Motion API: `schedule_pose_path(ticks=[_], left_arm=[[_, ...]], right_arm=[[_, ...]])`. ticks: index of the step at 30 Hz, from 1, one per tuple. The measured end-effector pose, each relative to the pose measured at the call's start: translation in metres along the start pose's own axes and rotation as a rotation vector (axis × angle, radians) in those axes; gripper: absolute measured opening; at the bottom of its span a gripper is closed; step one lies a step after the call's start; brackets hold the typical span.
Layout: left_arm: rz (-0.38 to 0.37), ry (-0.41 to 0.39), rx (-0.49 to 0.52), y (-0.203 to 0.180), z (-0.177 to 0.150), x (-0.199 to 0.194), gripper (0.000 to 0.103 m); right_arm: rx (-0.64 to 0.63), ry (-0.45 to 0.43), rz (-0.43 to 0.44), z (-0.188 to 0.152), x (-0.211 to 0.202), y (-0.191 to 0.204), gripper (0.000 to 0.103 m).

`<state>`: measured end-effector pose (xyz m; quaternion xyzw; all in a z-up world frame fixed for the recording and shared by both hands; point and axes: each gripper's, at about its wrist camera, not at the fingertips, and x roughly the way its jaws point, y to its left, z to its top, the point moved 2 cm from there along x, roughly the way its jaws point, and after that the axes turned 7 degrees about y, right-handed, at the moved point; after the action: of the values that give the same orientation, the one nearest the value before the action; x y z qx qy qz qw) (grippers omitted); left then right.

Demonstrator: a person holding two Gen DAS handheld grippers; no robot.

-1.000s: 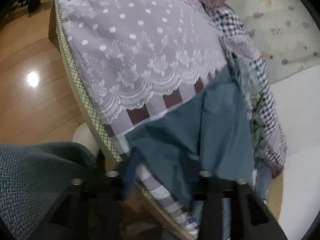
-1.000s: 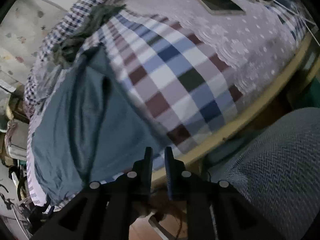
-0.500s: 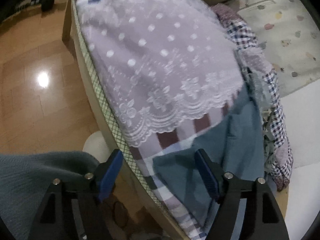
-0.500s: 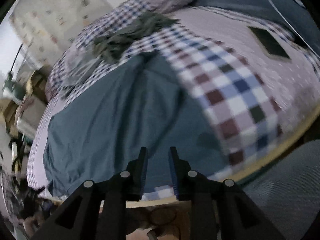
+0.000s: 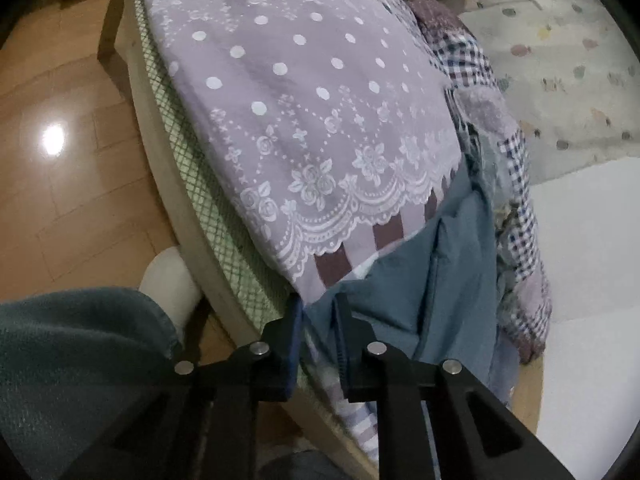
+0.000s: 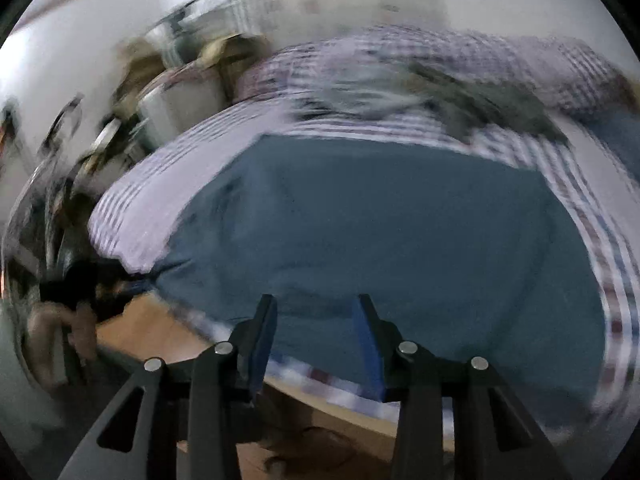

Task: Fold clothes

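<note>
Fold clothes, grasping stage. A blue-grey garment lies spread flat on the bed, over a checked sheet near the bed's edge; a lilac lace-trimmed cover lies just beside it in the left wrist view.

The left gripper is closing on the garment's near corner at the mattress edge. Its jaws stand narrow, with a fold of blue cloth between them, apparently already pinched, though the contact itself is small in the view.

The right gripper hovers above the garment's near hem with its jaws opening, now moderately wide; nothing lies between them. The right wrist view is motion-blurred, so its exact aim along the hem cannot be fixed.

The step in hand appears to be taking hold of two points along the near hem. The next move calls for the right gripper to descend onto the hem, well apart from the left, and close on one layer only; both grippers can then lift and carry the edge across.
</note>
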<state>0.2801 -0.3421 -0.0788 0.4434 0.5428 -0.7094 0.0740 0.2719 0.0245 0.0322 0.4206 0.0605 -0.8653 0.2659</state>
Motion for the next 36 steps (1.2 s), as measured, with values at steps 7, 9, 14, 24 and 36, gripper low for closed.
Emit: schedule_pose_path(ticks=[7, 9, 14, 24, 36], left_arm=[[-0.054, -0.051, -0.044, 0.008, 0.004, -0.024, 0.044], [-0.081, -0.092, -0.001, -0.003, 0.010, -0.028, 0.062], [-0.048, -0.070, 0.124, -0.028, 0.016, -0.008, 0.064], [0.004, -0.007, 0.342, -0.058, 0.018, 0.022, 0.053], [-0.093, 0.110, 0.145, -0.021, 0.013, 0.022, 0.007]], right_arm=[[-0.174, 0.025, 0.063, 0.006, 0.031, 0.071, 0.043], [-0.180, 0.041, 0.063, 0.003, 0.037, 0.072, 0.043], [-0.147, 0.088, 0.062, -0.003, 0.053, 0.062, 0.043], [-0.149, 0.064, 0.066, -0.001, 0.050, 0.063, 0.043], [-0.163, 0.032, 0.079, 0.003, 0.046, 0.067, 0.043]])
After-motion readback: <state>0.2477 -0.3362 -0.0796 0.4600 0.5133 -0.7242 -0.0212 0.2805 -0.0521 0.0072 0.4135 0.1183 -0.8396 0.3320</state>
